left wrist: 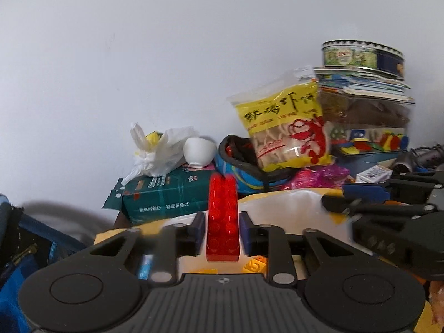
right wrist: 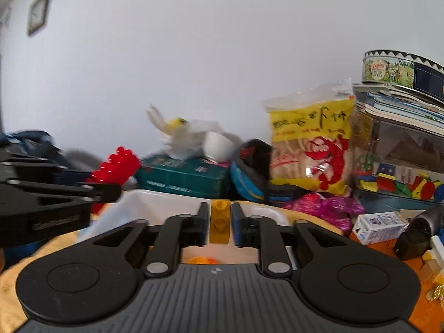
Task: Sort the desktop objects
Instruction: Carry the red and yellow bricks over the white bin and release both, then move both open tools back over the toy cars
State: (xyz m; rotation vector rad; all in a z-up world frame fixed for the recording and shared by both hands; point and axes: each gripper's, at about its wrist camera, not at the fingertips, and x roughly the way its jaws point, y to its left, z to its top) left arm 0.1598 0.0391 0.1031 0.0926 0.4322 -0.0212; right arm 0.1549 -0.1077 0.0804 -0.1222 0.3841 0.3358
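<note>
My left gripper (left wrist: 222, 231) is shut on a long red toy brick (left wrist: 223, 216) that sticks up and forward between its blue pads. The same red brick (right wrist: 115, 168) and the left gripper show at the left of the right wrist view. My right gripper (right wrist: 219, 222) is shut on a small yellow brick (right wrist: 219, 220). Both grippers hover over a white tray (right wrist: 155, 206) on a yellow cloth (right wrist: 11, 277). The right gripper's arm (left wrist: 388, 213) crosses the right of the left wrist view.
Clutter lines the white wall: a green box (left wrist: 166, 194) with a white bag (left wrist: 155, 152) and white cup (left wrist: 199, 152) on it, a blue pouch (left wrist: 241, 166), a yellow snack bag (left wrist: 288, 127), a clear bin of coloured blocks (right wrist: 396, 183) under books and a tin (right wrist: 402, 68). A small carton (right wrist: 378, 226) lies at right.
</note>
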